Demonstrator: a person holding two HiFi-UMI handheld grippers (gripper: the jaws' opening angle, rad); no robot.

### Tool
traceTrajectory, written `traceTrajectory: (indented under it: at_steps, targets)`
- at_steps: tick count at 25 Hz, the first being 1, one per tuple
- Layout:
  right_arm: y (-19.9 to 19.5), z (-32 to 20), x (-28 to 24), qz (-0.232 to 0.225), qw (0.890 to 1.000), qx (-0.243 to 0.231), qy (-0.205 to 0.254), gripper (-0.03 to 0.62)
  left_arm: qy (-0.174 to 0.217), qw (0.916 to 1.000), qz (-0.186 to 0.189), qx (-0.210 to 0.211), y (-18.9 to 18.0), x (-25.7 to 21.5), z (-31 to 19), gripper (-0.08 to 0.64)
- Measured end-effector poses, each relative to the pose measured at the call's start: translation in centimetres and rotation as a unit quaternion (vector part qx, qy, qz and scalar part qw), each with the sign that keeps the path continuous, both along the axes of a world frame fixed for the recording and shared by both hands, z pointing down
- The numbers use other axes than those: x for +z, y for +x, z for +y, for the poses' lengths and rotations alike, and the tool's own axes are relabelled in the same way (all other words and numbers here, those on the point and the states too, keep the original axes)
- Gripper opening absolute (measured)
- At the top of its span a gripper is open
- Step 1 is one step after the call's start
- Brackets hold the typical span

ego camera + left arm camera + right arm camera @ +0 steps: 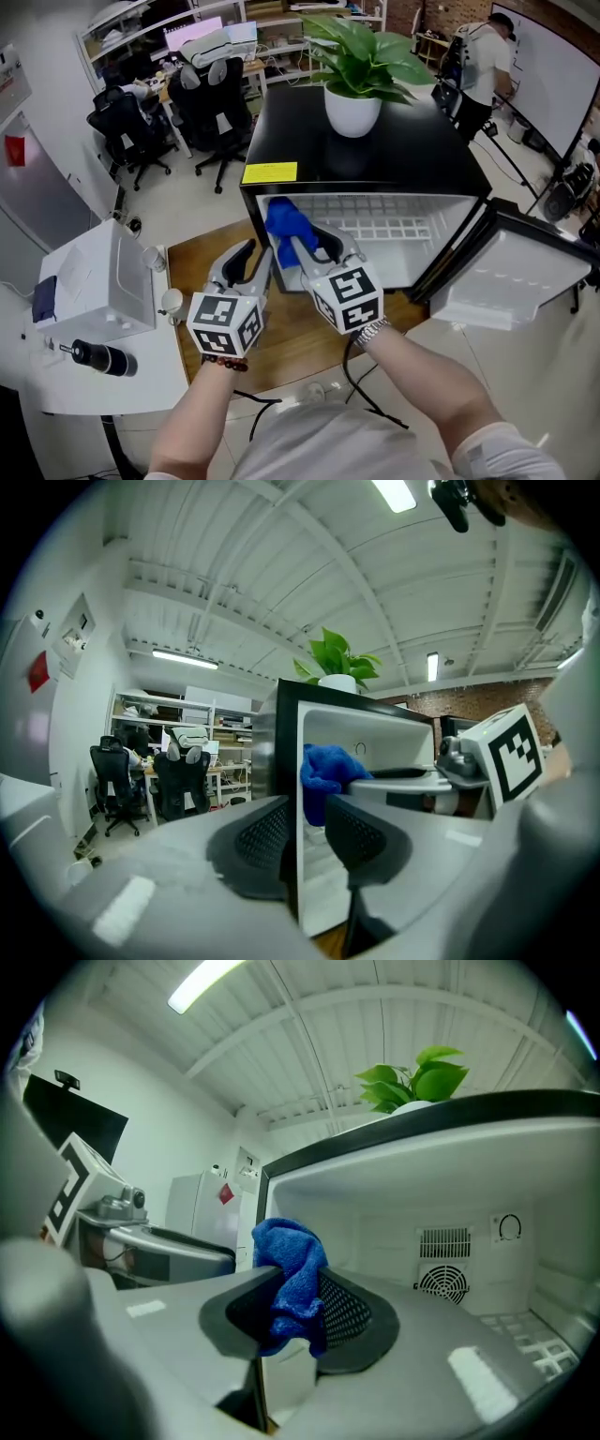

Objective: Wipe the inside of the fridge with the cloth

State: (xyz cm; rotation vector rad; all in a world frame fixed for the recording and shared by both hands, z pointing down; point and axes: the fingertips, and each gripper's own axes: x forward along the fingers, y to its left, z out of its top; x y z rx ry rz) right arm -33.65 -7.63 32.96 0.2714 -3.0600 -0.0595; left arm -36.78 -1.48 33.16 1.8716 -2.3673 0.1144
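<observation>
Currently the soft blue terry cloth [292,1269] is clamped between the jaws of the right gripper [298,1312]. It is bunched into a wad that stands proud of the fingertips, at the left side of the open mouth of the black compact fridge [422,155]. The left gripper [305,832] holds nothing — its jaws stand apart, just outside the fridge's left front corner, with the wall's edge seen through the gap.

Handling assessment: the cloth appears light, limp and compressible. It should conform to flat walls and corners but may fold over or drag under pressure. The present hold, mid-wad with plenty of fabric ahead of the pads, looks suitable for wiping; a hold nearer one edge would likely let it flop.

Surroundings: a green leafy plant in a white ceramic pot [353,111] sits on the fridge top, clear of the opening. The white-lined door [511,281] hangs wide at the right. Inside, a round fan grille [442,1283] on the back wall and a ribbed white shelf [384,225] are the likely snag points — terry loops could catch there. Black office chairs [216,103] and a person at a whiteboard [483,61] stand well apart.
</observation>
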Motion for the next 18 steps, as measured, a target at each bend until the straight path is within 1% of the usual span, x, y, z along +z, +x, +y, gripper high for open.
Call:
traceTrajectory:
  at_steps: [3, 7, 18]
  targets:
    - [-1.5, -0.4, 0.6, 0.005, 1.0, -0.002, 0.003, 0.109, -0.005, 1.0, -0.002, 0.001, -1.0, 0.4, -0.6, 0.114]
    - [-2.9, -0.9, 1.4, 0.014, 1.0, -0.003, 0.004, 0.107, -0.007, 0.9999, 0.005, 0.009, -1.6, 1.0, -1.3, 0.114]
    - [-5.0, -2.7, 2.0, 0.016, 1.0, 0.008, 0.002, 0.106, 0.003, 0.9996, 0.009, 0.027, -2.2, 1.1, -2.0, 0.114]
